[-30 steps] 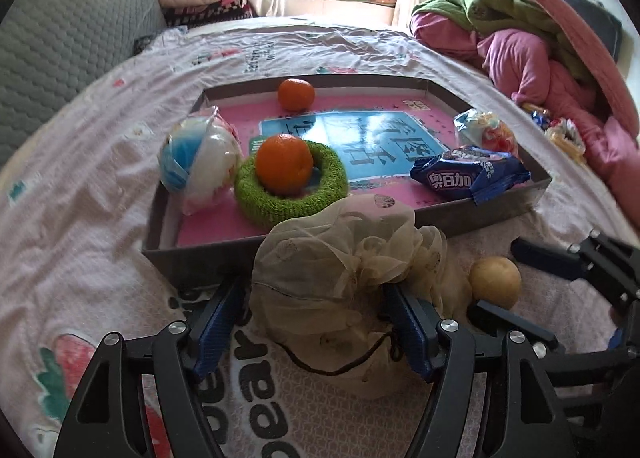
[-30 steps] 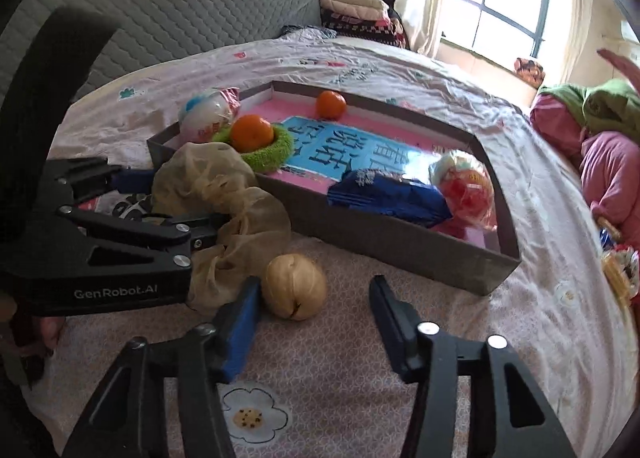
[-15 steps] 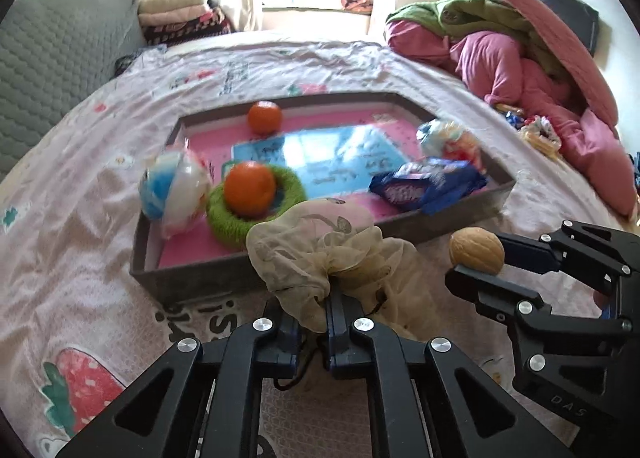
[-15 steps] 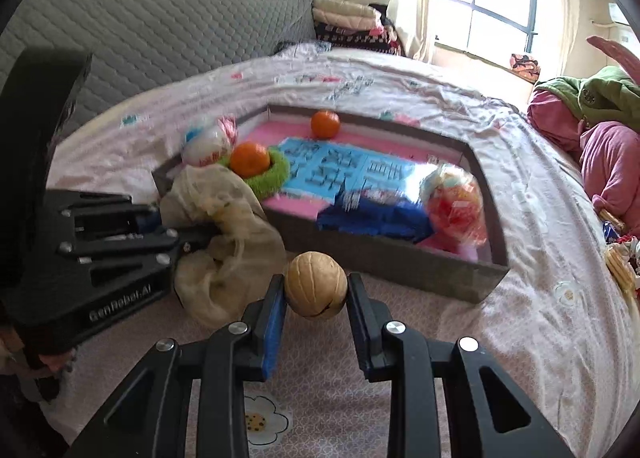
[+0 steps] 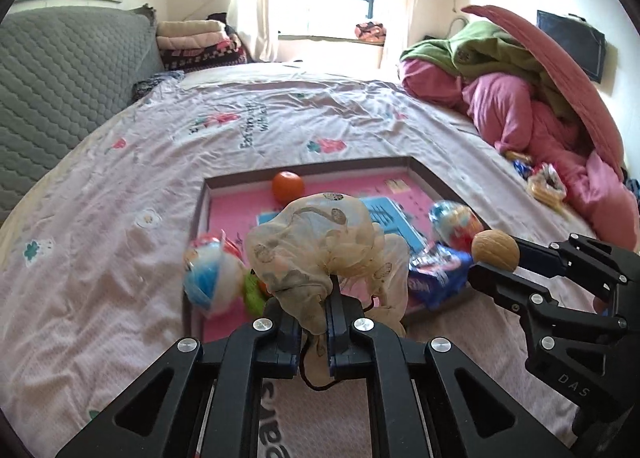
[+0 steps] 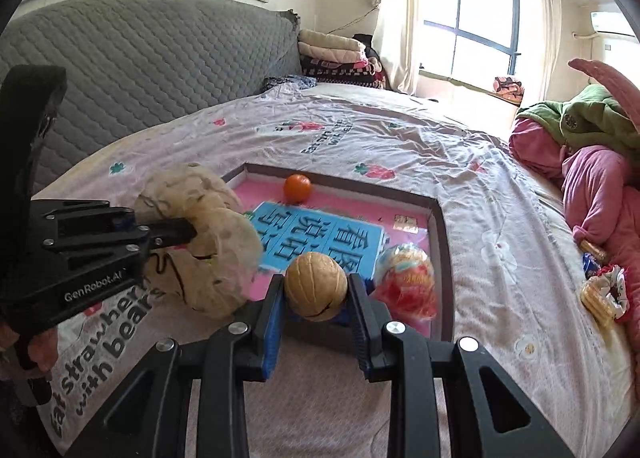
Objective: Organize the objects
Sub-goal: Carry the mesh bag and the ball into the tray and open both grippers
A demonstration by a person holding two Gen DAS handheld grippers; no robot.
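Your left tool [image 5: 314,312] is clamped tight on the beige mesh pouch [image 5: 320,246]; the fabric bunches above the pads and a dark drawstring loop hangs below them. The pouch is off the bed [image 5: 120,258], hanging in front of the near edge of the tray [image 5: 436,182].

Your right tool [image 6: 316,312] has its jaws narrowed onto the walnut [image 6: 316,284], with both pads pressing on its sides. The walnut is in the air, over the tray's near wall as the right wrist view shows it. In the left wrist view the same walnut [image 5: 495,249] sits at the tip of the right tool, just right of the pouch.

In the tray, which has a pink floor and grey walls:
- orange [image 6: 297,187] near the far wall
- blue card with characters [image 6: 320,238] mid-floor
- round red-yellow wrapped snack [image 6: 406,282] on the right side
- blue snack packet [image 5: 436,276] near the front, mostly behind the pouch
- blue-white wrapped ball [image 5: 210,278] at the left front corner, blurred
- green ring [image 5: 253,290] beside it, mostly hidden

A hand [image 6: 24,346] grips the left tool's handle at the left edge of the right wrist view.
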